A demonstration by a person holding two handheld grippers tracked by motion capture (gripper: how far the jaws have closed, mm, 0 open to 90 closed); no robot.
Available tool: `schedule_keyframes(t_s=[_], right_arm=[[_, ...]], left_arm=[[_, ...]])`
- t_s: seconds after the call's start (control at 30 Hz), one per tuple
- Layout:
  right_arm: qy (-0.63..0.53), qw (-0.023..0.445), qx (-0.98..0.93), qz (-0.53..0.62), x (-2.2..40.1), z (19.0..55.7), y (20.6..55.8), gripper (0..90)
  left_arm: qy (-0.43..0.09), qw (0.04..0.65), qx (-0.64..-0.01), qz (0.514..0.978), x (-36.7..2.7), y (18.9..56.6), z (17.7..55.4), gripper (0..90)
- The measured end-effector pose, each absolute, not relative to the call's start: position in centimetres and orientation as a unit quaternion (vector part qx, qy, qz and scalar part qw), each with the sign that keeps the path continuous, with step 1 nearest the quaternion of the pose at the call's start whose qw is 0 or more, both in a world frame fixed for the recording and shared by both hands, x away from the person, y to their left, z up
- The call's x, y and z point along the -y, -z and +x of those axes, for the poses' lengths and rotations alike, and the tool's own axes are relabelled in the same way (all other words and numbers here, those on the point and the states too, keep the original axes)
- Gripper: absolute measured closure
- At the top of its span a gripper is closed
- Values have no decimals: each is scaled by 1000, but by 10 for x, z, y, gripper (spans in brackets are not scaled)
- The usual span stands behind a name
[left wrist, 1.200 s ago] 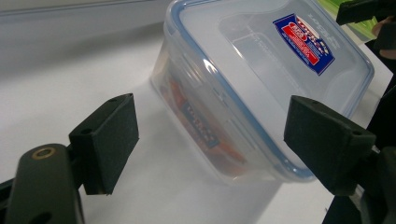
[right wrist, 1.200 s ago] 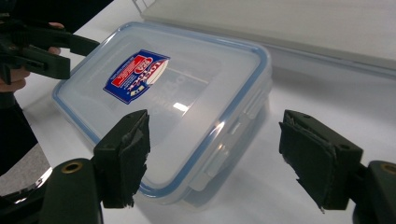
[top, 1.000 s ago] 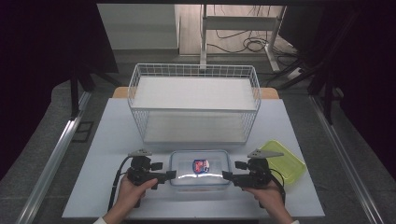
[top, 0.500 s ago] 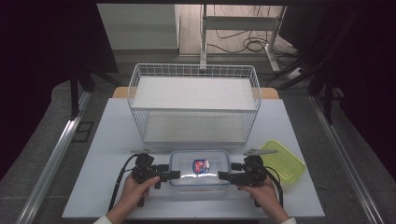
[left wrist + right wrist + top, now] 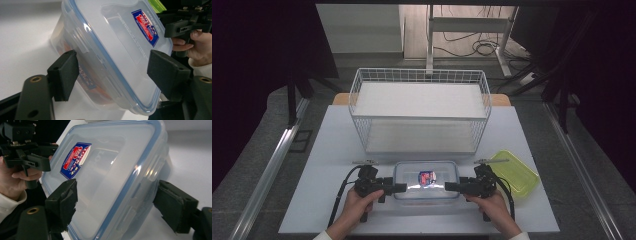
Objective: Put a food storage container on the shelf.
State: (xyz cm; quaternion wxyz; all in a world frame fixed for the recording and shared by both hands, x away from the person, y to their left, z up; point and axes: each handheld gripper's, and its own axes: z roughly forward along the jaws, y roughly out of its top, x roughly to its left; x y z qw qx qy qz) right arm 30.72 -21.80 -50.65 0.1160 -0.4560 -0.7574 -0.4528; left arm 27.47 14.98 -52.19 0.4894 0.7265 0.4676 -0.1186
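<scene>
The lidded plastic container (image 5: 426, 179) lies low at the frame's centre, long axis left to right, bracketed equally by the left gripper (image 5: 398, 188) and right gripper (image 5: 453, 187). Both are unclenched; the left jaws have just been closing around its end.

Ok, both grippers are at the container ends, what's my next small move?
Probably finish closing the left gripper: its jaws have just been closing around the clear lidded container, but a gap still shows at one pad. The right gripper also straddles its end, open.
</scene>
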Motion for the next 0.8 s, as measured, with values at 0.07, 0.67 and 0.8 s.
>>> schedule_keyframes(t_s=[0.07,0.67,0.8], right_arm=[[454,115,758,-454,220,306,504,266],[481,103,752,-438,234,286,494,441],[488,109,748,-437,237,284,495,469]], left_arm=[[111,491,-467,727,-150,519,272,297],[59,509,-437,739,-153,508,249,436],[57,512,-435,739,-153,508,248,449]])
